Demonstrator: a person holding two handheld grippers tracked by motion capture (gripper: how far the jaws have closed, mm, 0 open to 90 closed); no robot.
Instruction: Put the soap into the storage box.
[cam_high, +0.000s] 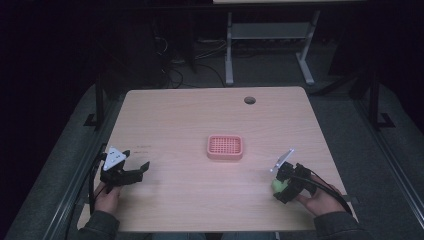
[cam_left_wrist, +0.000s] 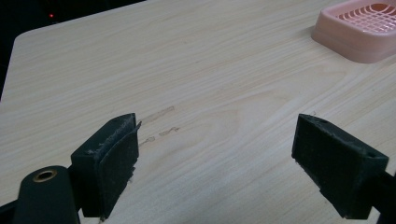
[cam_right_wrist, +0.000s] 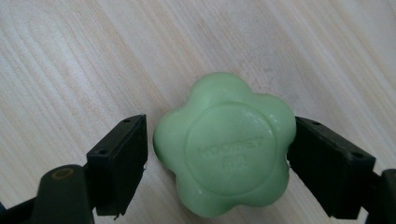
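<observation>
A green flower-shaped soap lies flat on the wooden table, near its front right corner. My right gripper is open and straddles it. One jaw touches the soap's side and a thin gap shows at the other. In the high view the right gripper sits low over the soap, held by a hand. A pink slotted soap dish rests at the table's middle, also seen far right in the left gripper view. My left gripper hovers at the front left, open wide over bare wood.
A round cable hole is near the table's far edge. Faint smudges mark the wood ahead of the left jaws. Beyond the table stand a dark floor, cables and a desk frame.
</observation>
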